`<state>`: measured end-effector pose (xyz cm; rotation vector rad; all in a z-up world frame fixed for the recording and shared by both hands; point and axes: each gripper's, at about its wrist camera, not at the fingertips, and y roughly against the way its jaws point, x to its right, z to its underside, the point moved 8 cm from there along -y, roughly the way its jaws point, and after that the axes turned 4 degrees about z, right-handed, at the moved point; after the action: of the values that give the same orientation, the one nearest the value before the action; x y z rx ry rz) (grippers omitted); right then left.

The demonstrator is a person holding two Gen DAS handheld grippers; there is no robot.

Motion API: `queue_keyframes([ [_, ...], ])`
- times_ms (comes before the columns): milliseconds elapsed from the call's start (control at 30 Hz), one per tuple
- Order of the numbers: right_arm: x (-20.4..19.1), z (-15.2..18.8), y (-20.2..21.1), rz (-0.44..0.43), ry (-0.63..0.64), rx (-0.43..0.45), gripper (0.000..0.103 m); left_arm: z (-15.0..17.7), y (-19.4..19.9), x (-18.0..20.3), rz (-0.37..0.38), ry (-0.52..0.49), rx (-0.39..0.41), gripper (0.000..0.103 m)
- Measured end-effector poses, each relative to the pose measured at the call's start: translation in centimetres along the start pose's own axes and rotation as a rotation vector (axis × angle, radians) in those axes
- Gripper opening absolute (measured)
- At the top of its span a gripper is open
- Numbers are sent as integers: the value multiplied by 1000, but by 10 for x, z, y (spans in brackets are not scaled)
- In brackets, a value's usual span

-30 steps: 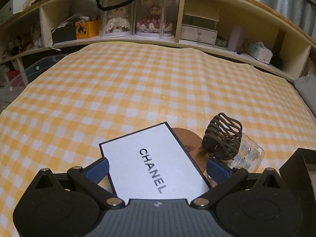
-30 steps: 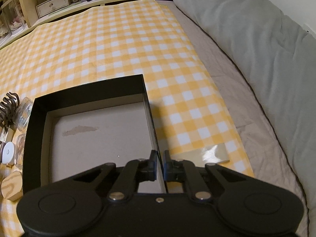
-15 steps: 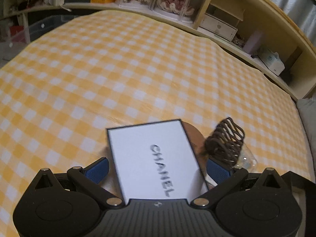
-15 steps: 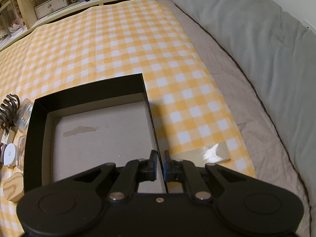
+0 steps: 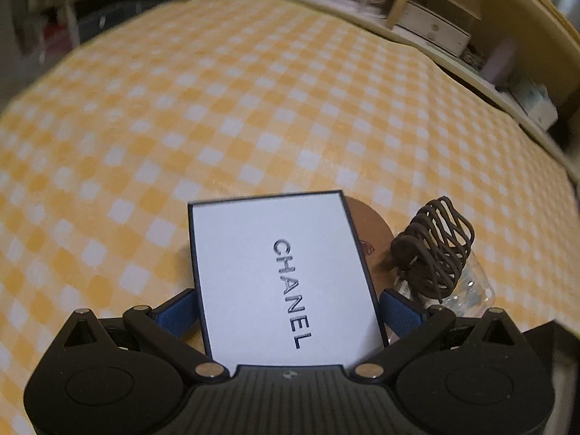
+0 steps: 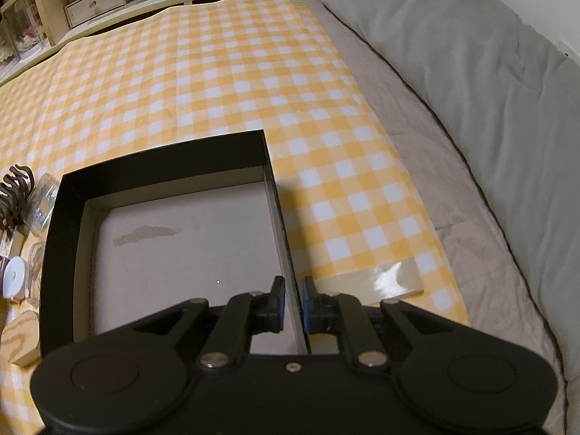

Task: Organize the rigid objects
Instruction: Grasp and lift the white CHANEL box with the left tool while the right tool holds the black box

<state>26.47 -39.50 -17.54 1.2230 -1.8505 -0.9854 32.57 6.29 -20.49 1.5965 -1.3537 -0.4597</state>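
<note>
The left gripper (image 5: 288, 308) has its jaws spread, pinching the white Chanel box (image 5: 279, 275) by its long sides. Just right of them stands a brown hair claw (image 5: 433, 250). The right gripper (image 6: 291, 302) has its jaws narrowly apart and opening, astride the right wall of the open black box (image 6: 159, 166); no pad presses it.

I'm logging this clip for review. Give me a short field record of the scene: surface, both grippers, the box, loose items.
surface: yellow checked cloth
left gripper: closed on white Chanel box
right gripper: jaws opening, tray wall between them
black tray: open, nothing inside
loose items: brown hair claw, clear container, wood block
</note>
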Motion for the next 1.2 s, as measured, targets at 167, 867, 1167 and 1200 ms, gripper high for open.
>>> queue_keyframes([
  [167, 1, 0, 0, -13, -8, -29, 7, -2, 1, -18, 58, 103, -74, 101],
  [867, -3, 2, 2, -33, 13, -37, 5, 1, 22, 17, 56, -128, -36, 99],
  [1167, -2, 1, 1, -35, 14, -37, 5, 9, 11, 18, -76, -228, -34, 98],
  [1200, -1, 1, 0, -34, 14, -38, 5, 8, 10, 19, -83, -217, -32, 98],
])
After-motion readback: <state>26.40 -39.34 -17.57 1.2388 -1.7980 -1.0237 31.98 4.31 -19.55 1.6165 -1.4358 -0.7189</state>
